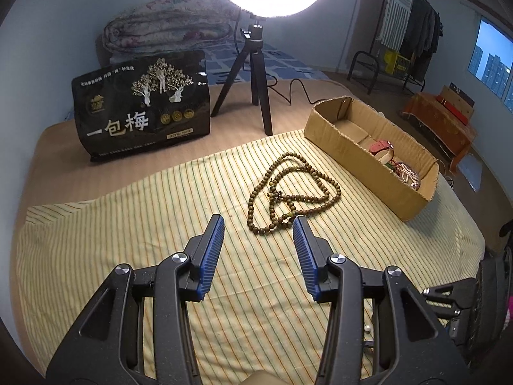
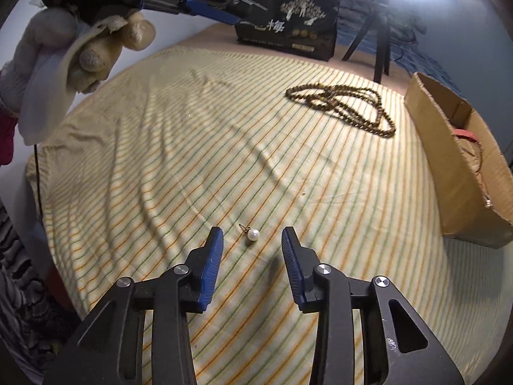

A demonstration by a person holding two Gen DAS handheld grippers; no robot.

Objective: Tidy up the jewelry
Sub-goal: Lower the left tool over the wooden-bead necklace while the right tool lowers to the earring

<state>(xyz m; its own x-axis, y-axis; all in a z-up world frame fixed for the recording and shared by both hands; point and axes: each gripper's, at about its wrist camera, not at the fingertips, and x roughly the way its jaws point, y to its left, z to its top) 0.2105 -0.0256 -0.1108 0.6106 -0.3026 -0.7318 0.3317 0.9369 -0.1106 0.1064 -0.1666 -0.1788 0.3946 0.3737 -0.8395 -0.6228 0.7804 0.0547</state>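
A long brown bead necklace (image 1: 291, 189) lies coiled on the striped cloth, just ahead of my left gripper (image 1: 258, 224), which is open and empty. It also shows in the right wrist view (image 2: 346, 106), far ahead. A small white pearl earring (image 2: 252, 234) lies on the cloth between the open fingertips of my right gripper (image 2: 251, 235), which hangs just above it. A cardboard box (image 1: 384, 173) to the right holds pearl strands (image 1: 408, 175) and a red piece (image 1: 380, 147). The box also shows at the right in the right wrist view (image 2: 461, 173).
A black snack bag (image 1: 144, 102) stands at the back left. A ring light on a tripod (image 1: 256, 73) stands behind the cloth with its cable. The left gripper held in a gloved hand (image 2: 96, 29) shows at upper left in the right wrist view.
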